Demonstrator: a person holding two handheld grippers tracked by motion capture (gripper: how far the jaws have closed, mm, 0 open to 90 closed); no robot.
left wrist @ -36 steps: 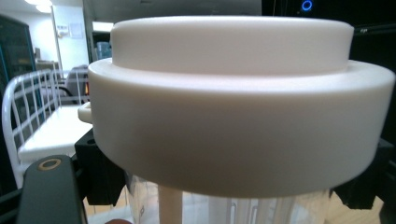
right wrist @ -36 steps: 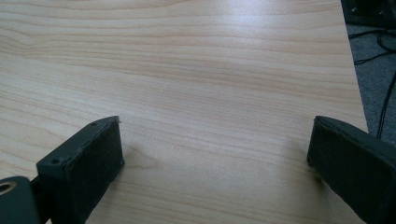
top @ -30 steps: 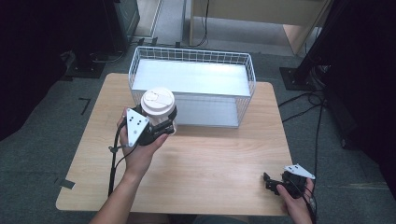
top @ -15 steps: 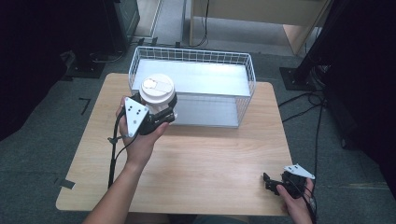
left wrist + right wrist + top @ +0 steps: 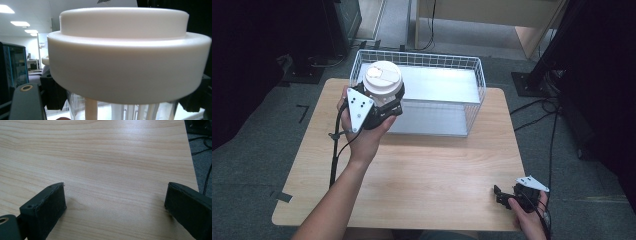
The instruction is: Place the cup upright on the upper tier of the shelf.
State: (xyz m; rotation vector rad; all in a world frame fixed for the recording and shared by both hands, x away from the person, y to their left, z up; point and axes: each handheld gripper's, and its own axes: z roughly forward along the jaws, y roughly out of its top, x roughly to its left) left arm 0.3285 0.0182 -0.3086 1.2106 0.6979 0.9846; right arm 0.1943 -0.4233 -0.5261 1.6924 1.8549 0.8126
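The left gripper [image 5: 384, 107] is clamped on a lidded cup [image 5: 383, 80], held upright above the near-left corner of the wire basket [image 5: 472, 107]. The cup's long axis stands vertical, and the basket's open interior lies just beyond and to the right of it, so the coming move likely carries the cup over the near rim and down. The left hand [image 5: 362, 135] is much nearer the basket. The right gripper [image 5: 507, 196] rests well apart from the basket at the table's [image 5: 437, 165] near-right edge. The left gripper view shows the white lid [image 5: 125, 50] close up, clear wall below. The right gripper view shows its jaws apart with nothing between them, over bare wood [image 5: 112, 157].
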